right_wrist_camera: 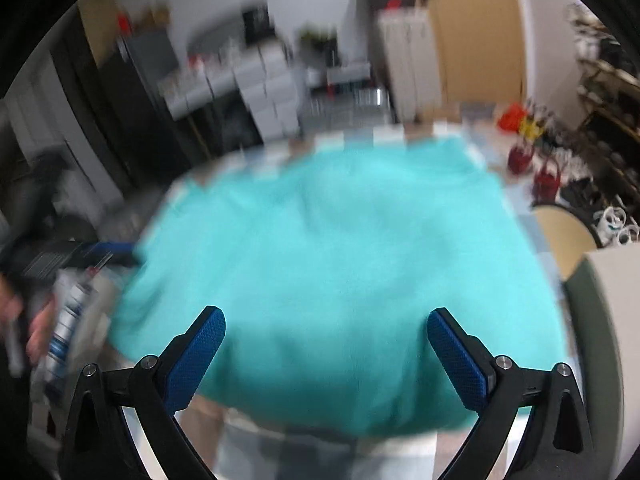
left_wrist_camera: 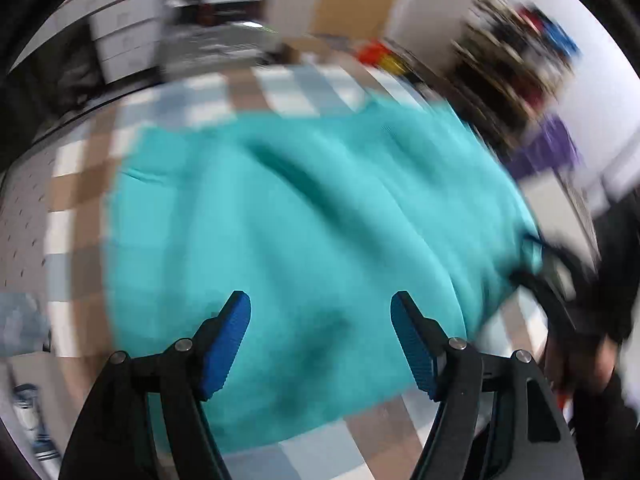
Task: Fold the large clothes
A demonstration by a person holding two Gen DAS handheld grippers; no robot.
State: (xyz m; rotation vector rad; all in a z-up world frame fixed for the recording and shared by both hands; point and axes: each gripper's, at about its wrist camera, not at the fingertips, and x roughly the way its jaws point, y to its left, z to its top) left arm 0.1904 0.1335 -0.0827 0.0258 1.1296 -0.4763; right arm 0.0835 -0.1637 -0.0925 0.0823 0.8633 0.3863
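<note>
One big teal garment [left_wrist_camera: 304, 232] is lying spread over most of the bench [left_wrist_camera: 80, 184], which has a checked cloth on it, so pretty much all you see is teal. Both views are blurry, but the left gripper [left_wrist_camera: 320, 344] and right gripper [right_wrist_camera: 326, 356] hang above it with fingers [left_wrist_camera: 228, 344] wide apart, nothing between them.

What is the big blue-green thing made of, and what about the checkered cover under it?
The turquoise garment looks like soft, matte knit cloth, maybe fleece or jersey: it lies in gentle rolling folds with no shine. The blur hides its weave. The checkered cover under it, in white, tan and pale blue squares, lies flat; whether it is cloth or wipe-clean plastic, I cannot tell.
</note>
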